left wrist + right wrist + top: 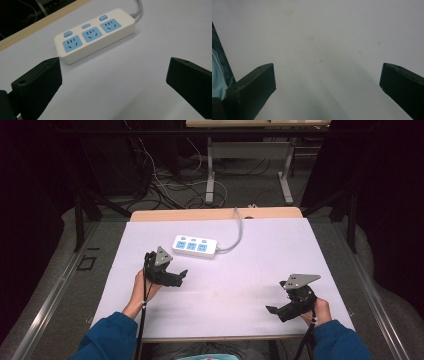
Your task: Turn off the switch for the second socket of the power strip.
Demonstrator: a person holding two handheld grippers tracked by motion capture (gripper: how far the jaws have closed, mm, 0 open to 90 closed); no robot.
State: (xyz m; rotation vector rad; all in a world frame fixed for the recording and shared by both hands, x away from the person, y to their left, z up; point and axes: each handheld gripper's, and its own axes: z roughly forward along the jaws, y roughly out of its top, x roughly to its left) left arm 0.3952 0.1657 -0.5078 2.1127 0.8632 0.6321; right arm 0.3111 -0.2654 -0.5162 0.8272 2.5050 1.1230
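Crosswise on the table lies the power strip, cord end rightward, both tools released: left tool, right tool.

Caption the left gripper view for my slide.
Open left gripper faces a white power strip on the table.

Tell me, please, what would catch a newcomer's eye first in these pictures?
The white power strip with three blue sockets stands out on the pale table cover, toward its far side, its grey cord trailing to the far edge. The left claw is just in front of it, jaws wide apart and holding nothing. The right claw is near the front right of the table, also open over bare cover.
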